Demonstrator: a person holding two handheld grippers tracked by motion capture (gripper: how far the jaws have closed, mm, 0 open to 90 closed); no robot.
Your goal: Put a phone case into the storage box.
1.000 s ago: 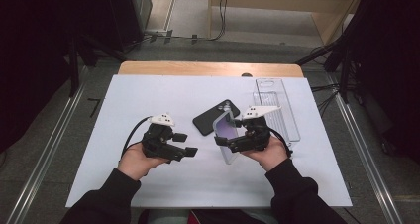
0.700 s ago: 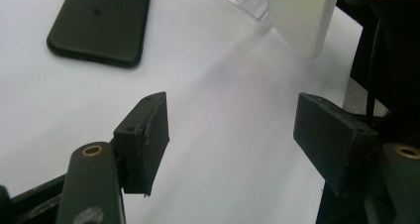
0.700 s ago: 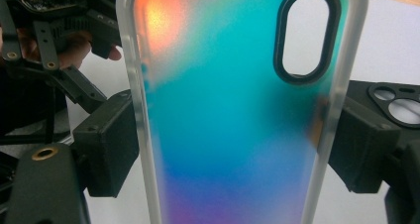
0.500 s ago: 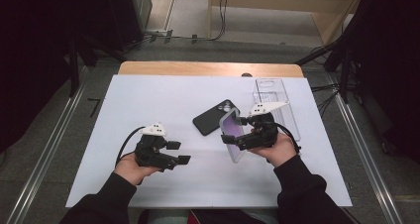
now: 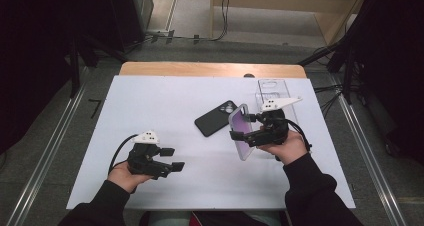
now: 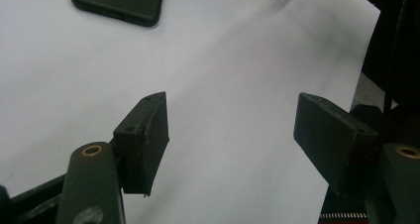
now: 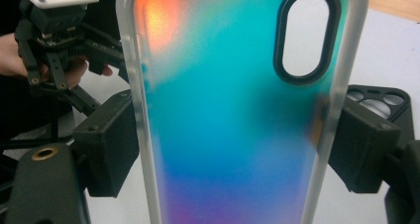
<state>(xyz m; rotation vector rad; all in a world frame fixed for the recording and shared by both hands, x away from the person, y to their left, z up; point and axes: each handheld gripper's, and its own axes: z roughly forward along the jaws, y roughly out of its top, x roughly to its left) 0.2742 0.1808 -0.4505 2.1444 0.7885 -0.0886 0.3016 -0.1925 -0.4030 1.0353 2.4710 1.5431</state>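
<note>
— What does the right claw (image 5: 243,134) hold?

— Its jaws clamp the two long edges of an iridescent phone case (image 7: 237,110), upright above the white worktop (image 5: 165,101).

— And around it?

— A black phone (image 5: 216,118) lies at its ten o'clock, a clear case (image 5: 272,88) at one o'clock. The left claw (image 5: 172,158), jaws wide and empty, hovers at eight o'clock.

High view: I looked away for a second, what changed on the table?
The left gripper, open and empty, drew back toward the near edge. The right gripper kept its grip on the iridescent phone case, lifting it slightly. The black phone and clear box stayed put.
</note>
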